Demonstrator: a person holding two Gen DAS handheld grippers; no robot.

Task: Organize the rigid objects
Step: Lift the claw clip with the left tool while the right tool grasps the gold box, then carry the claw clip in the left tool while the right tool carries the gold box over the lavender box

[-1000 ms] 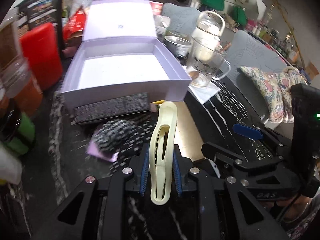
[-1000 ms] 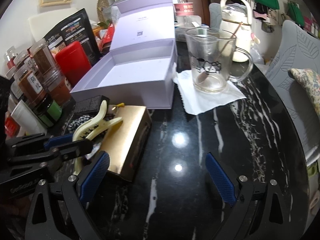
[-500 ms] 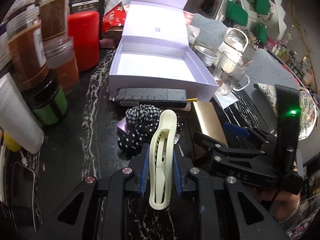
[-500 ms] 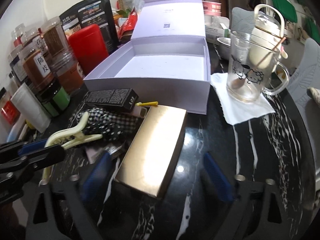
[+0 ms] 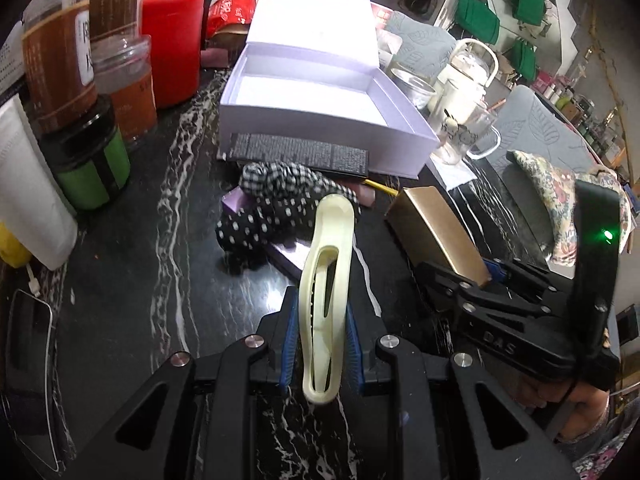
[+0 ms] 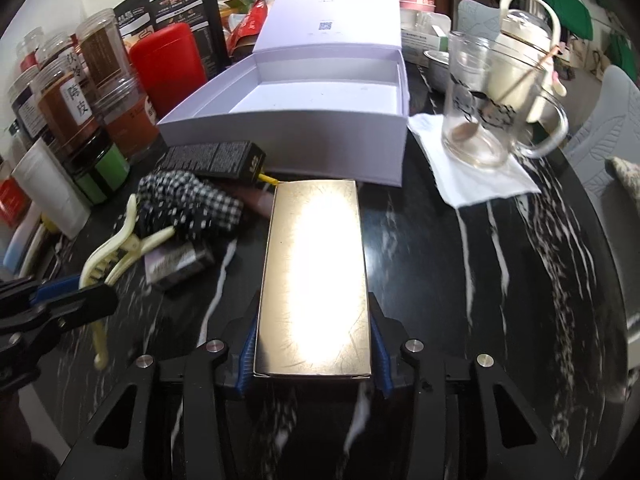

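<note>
My left gripper [image 5: 322, 344] is shut on a cream hair claw clip [image 5: 326, 280], held above the black marble table; the clip also shows in the right wrist view [image 6: 120, 244]. My right gripper [image 6: 314, 356] is shut on the near end of a gold box [image 6: 316, 272], which also shows in the left wrist view [image 5: 432, 232]. An open, empty lilac box [image 6: 320, 116] stands behind it [image 5: 320, 116]. A black carton [image 6: 216, 158] and checked and dotted scrunchies [image 6: 188, 200] lie in front of the lilac box.
Jars, a red canister [image 5: 172, 44] and a white tube [image 5: 28, 188] line the left side. A glass mug [image 6: 484, 112] on a white napkin and a kettle [image 6: 524, 40] stand at the right. A phone [image 5: 28, 368] lies near left.
My right gripper has moved in and shut on the gold box, having been open before. My left gripper has drawn back from the lilac box with the clip in it.
</note>
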